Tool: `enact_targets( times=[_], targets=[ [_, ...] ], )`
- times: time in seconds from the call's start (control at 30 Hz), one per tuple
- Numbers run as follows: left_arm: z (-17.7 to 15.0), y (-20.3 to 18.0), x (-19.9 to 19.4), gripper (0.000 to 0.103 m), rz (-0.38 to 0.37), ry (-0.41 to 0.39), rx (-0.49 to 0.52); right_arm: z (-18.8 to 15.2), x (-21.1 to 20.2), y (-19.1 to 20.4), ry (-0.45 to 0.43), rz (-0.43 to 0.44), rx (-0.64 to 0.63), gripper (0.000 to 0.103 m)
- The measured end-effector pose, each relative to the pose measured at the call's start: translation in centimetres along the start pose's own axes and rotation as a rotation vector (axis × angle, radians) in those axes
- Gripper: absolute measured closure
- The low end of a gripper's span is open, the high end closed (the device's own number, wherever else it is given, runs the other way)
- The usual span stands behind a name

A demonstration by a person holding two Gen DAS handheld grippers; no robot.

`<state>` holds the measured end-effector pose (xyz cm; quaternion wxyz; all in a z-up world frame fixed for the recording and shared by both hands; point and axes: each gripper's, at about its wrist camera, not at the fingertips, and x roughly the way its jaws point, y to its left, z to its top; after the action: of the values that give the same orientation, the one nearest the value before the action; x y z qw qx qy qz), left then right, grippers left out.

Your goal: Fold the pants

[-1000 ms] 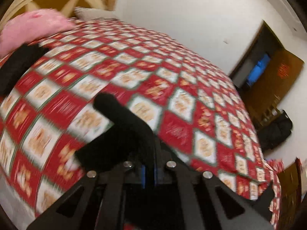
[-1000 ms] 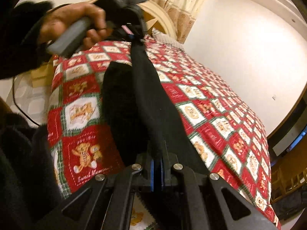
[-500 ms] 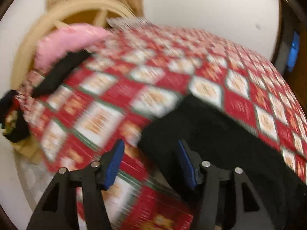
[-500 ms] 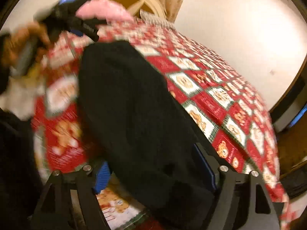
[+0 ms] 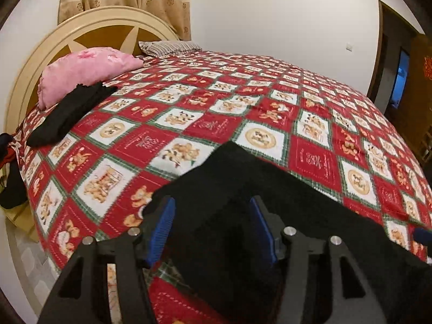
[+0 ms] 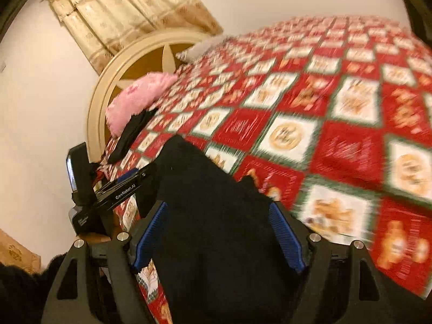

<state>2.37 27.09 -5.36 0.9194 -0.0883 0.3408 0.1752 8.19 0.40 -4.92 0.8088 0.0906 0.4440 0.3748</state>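
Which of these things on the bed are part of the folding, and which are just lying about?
Part of the job:
black pants
left gripper
right gripper

Lying about:
pink pillow
striped pillow
dark garment beside the pink pillow

Pink pillow (image 5: 83,71) and striped pillow (image 5: 168,46) against the headboard (image 5: 89,25).

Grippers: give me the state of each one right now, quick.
Left gripper: open, holding nothing, over the black pants lying on the bed.
Right gripper: open, holding nothing, also over the pants.
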Motion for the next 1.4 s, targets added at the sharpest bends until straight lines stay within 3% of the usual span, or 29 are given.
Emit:
enact_targets(
  times=[0.1,0.3,0.4,0.47,0.7,0.8,0.9,0.97,1.03,1.1,1.2,1.23,1.3,1.4],
  targets=[
    [-0.3,-0.3,1.4,0.043,0.039,0.024,0.014,-0.3,3.4,0.0,0.072,-0.067,0.004,0.025],
    [-1.3,-0.9,2.0,0.041,0.074,0.012,0.063,-0.9,4.5,0.9,0.139,0.137,0.061,0.026],
    [-1.3,-1.0,2.0,0.039,0.074,0.007,0.058,-0.6,5.7,1.5,0.163,0.115,0.035,0.025],
    [-1.2,-1.0,2.2,0.038,0.075,0.011,0.053,0.0,7.0,1.0,0.164,0.107,0.06,0.025],
    [-1.3,-1.3,2.6,0.037,0.094,0.015,0.076,3.1,9.2,-2.0,0.103,0.265,0.27,0.024],
    [-1.2,-1.3,2.8,0.035,0.096,0.023,0.097,4.0,8.2,-3.5,0.041,0.241,0.288,0.025],
    [-1.0,-0.8,3.1,0.029,0.09,0.032,0.1,4.1,5.5,-7.2,-0.052,0.099,0.347,0.026],
    [-0.8,-0.6,3.3,0.025,0.089,0.034,0.1,3.7,3.2,-9.0,-0.076,0.079,0.409,0.027],
    [-0.8,-0.4,3.4,0.021,0.091,0.035,0.088,3.2,-0.4,-9.2,-0.121,-0.002,0.398,0.027],
    [-0.8,-0.1,3.5,0.011,0.104,0.041,0.072,2.6,-3.9,-8.3,-0.146,-0.114,0.348,0.027],
    [-0.7,1.6,4.2,0.004,0.065,0.091,-0.043,0.8,-10.4,-8.0,-0.157,-0.467,0.298,0.027],
    [-0.6,1.8,4.3,0.004,0.057,0.099,-0.057,0.3,-11.9,-8.4,-0.172,-0.548,0.301,0.027],
    [-0.7,1.4,4.2,0.004,0.067,0.096,-0.041,-1.4,-17.7,-11.0,-0.239,-0.797,0.388,0.026],
    [-0.9,0.7,3.9,0.004,0.106,0.083,-0.016,-3.7,-23.6,-15.7,-0.27,-0.921,0.588,0.026]
  ],
)
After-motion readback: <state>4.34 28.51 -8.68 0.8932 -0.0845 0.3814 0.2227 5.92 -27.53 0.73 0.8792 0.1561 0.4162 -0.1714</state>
